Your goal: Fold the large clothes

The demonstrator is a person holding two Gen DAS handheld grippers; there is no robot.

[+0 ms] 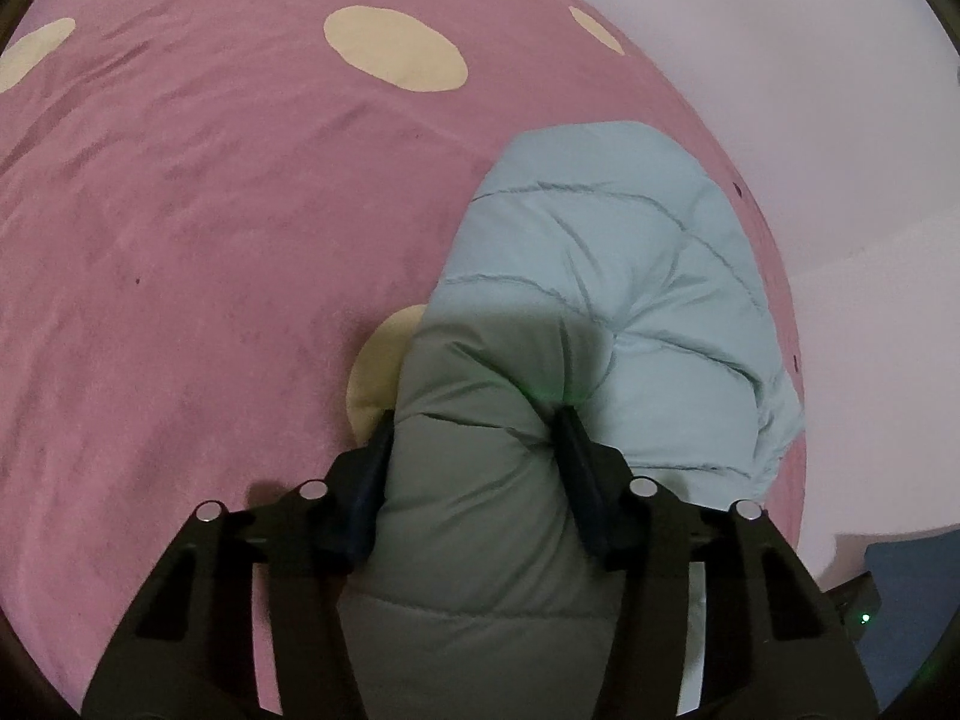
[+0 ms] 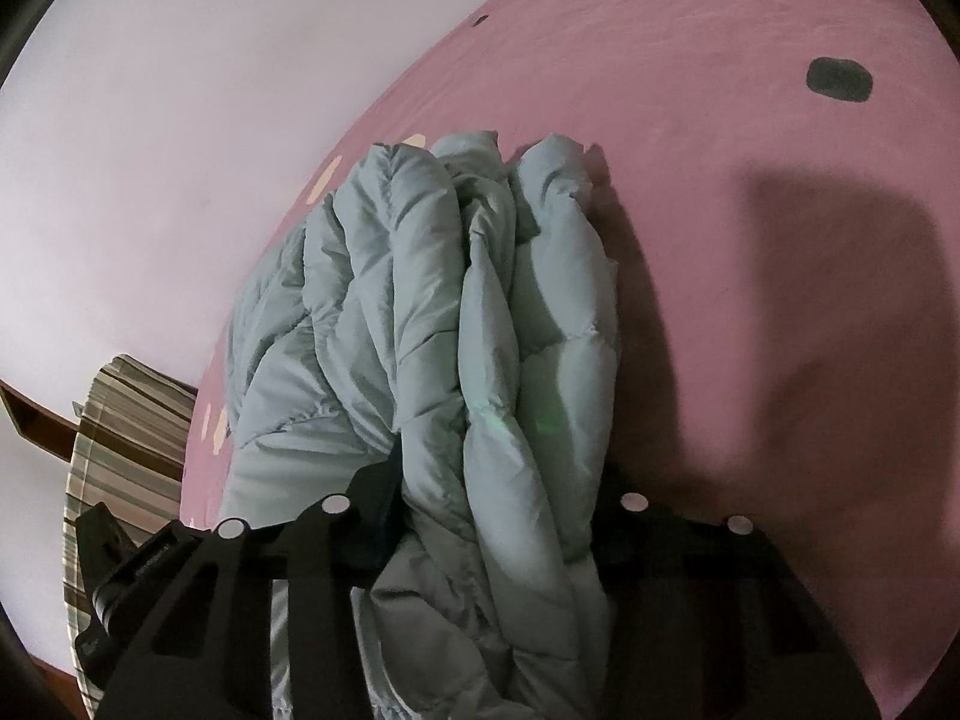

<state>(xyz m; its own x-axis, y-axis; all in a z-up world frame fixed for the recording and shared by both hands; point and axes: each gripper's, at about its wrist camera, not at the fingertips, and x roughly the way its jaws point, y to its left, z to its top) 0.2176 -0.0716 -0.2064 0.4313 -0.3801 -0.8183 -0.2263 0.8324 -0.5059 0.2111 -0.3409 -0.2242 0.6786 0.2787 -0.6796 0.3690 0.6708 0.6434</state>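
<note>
A: What did the left wrist view show?

B: The left gripper (image 1: 477, 420) pointed down at a pale blue quilted jacket (image 1: 606, 276) lying on a pink bedspread (image 1: 198, 210) with cream spots (image 1: 396, 48). Its two dark fingers (image 1: 375, 450) stood at a middling width, pressed against either side of a thick padded roll of the jacket, which bulged between them. The near part of the roll lay in shadow; the far part spread out flat toward the bed's right edge, beside a pale wall (image 1: 780, 60).

A: And the right wrist view?

B: The right gripper (image 2: 480, 498) was closed on a bunched, many-layered fold of the same jacket (image 2: 420, 300). The left finger (image 2: 372, 492) was pressed into the padding; the right finger was hidden behind the fabric, so its contact could not be seen directly. The folds stood up in ridges running away from the camera across the bedspread (image 2: 750, 180).

A: What else was visible there?

B: A dark oval spot (image 2: 839, 79) on the bedspread at upper right, a broad shadow beside the jacket, a striped cloth (image 2: 132, 408) at lower left past the bed's edge, and the pale wall (image 2: 150, 120).
</note>
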